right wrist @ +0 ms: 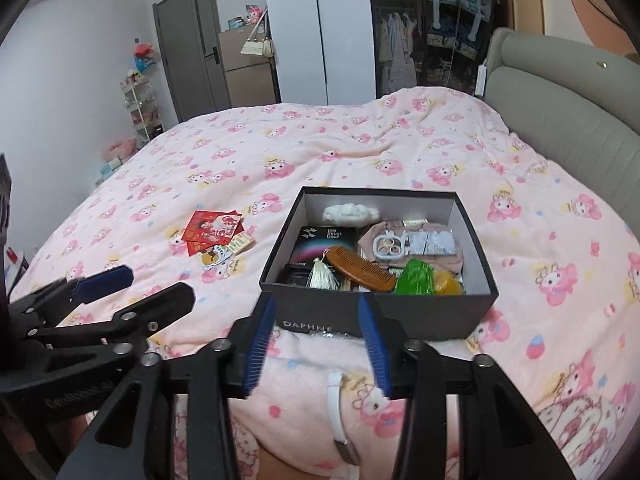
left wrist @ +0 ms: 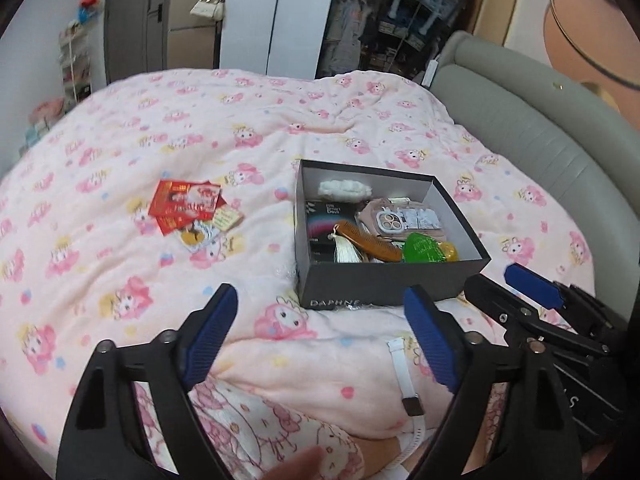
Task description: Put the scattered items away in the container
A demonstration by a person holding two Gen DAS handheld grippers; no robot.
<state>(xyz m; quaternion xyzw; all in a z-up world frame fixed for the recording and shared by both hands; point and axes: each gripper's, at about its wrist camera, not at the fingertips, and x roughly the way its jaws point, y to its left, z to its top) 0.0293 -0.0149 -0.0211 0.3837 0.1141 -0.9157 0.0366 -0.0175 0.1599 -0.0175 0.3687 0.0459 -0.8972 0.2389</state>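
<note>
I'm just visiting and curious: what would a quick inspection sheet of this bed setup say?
Surface: pink cartoon-print blanket covering the bed.
Job's things: black box already holding a wooden comb, phone case and green packet; red envelopes and cards lie outside, to its left.
Clutter: white watch strap on the near blanket.
Grippers: left gripper open, empty; right gripper open, empty.
Cables: nothing seen.
Surroundings: grey headboard, wardrobe, door.

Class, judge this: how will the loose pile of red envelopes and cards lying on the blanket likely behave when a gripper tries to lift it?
The pile of red envelopes and cards looks thin and flat, so probably light and bendy. The pieces overlap loosely, so they may slide apart. The soft blanket may give underneath, making edges hard to catch.
</note>
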